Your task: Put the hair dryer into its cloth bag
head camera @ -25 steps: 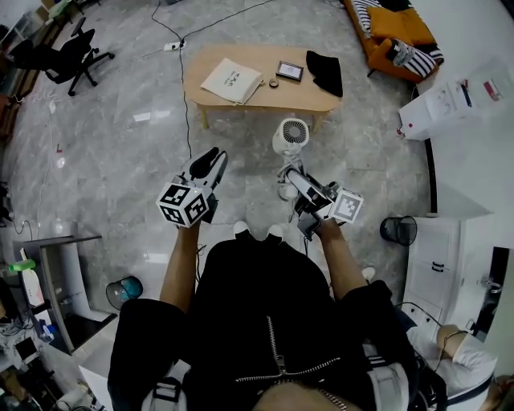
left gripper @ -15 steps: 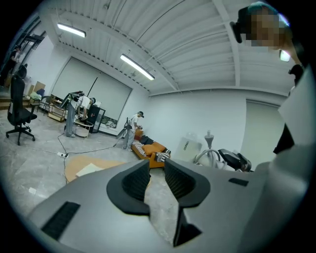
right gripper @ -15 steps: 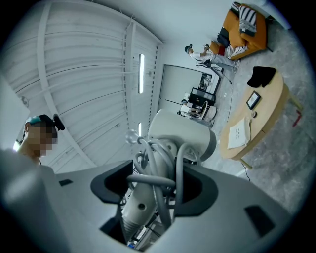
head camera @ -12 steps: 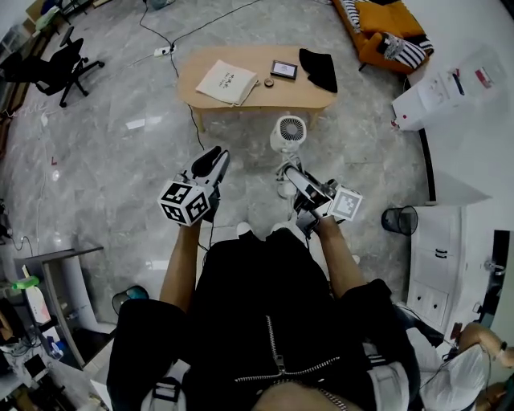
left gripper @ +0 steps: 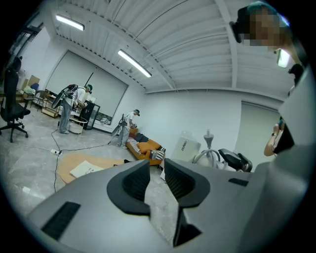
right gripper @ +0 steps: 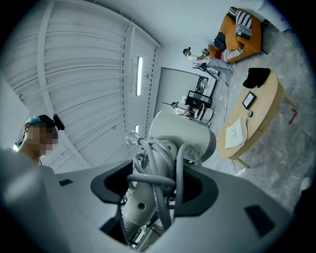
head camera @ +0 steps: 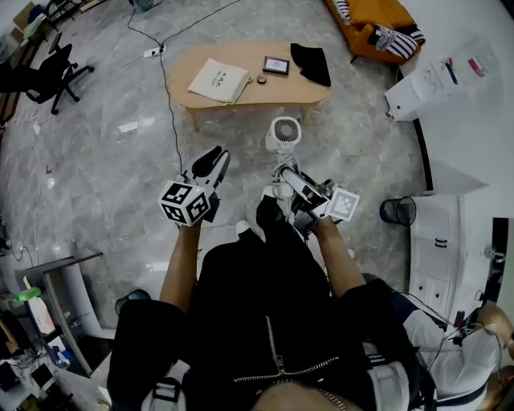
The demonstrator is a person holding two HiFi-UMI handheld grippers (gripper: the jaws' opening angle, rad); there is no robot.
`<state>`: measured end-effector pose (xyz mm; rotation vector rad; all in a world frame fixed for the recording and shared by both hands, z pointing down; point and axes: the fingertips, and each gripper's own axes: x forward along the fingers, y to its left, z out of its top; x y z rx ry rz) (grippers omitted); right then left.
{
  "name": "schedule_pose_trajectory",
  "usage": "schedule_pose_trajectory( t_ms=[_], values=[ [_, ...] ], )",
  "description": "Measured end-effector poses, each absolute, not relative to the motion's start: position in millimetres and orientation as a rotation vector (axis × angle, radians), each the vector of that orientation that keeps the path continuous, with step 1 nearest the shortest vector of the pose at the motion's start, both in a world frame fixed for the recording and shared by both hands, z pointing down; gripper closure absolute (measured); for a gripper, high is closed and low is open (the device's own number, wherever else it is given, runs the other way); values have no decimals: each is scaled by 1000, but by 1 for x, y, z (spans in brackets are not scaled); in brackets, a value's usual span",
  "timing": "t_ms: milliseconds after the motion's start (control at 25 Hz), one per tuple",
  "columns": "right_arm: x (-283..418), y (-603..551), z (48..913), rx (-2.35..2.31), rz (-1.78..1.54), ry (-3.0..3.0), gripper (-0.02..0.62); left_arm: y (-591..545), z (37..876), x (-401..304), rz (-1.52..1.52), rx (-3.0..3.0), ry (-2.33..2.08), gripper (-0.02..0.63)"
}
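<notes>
I have the right gripper closed on the dryer. Its fingers clamp the white handle from both sides, with the grey cord looped round the handle and caught between them too. The dryer's barrel sticks up past the fingertips. I am holding it in the air in front of my body, over the floor and well apart from the worktop.

The left gripper holds nothing. Its fingers stand partly open with a narrow gap between the pads, and I see only floor through the gap. In the head view it sits to the left of the right gripper at about the same height, and both point roughly toward the worktop.

The bag lies flat on the left half of the wooden worktop. It is cream with dark print on top. Near its right edge sits a small round thing that I cannot make out. Beyond that is a dark framed panel, and a black cloth lies at the right end.

A white fan stands on the floor between me and the worktop, just ahead of the right gripper. A black cable runs across the floor past the worktop's left end. An orange sofa is behind it on the right.
</notes>
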<state>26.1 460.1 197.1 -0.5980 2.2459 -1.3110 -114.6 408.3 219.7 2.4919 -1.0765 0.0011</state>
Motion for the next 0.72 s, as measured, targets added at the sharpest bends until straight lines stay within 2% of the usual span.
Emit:
schedule_pose_trajectory(
  t_ms=[720],
  values=[
    [23, 378, 205, -551, -1335, 2253, 333, 332, 227, -115, 26, 2458, -1117, 509]
  ],
)
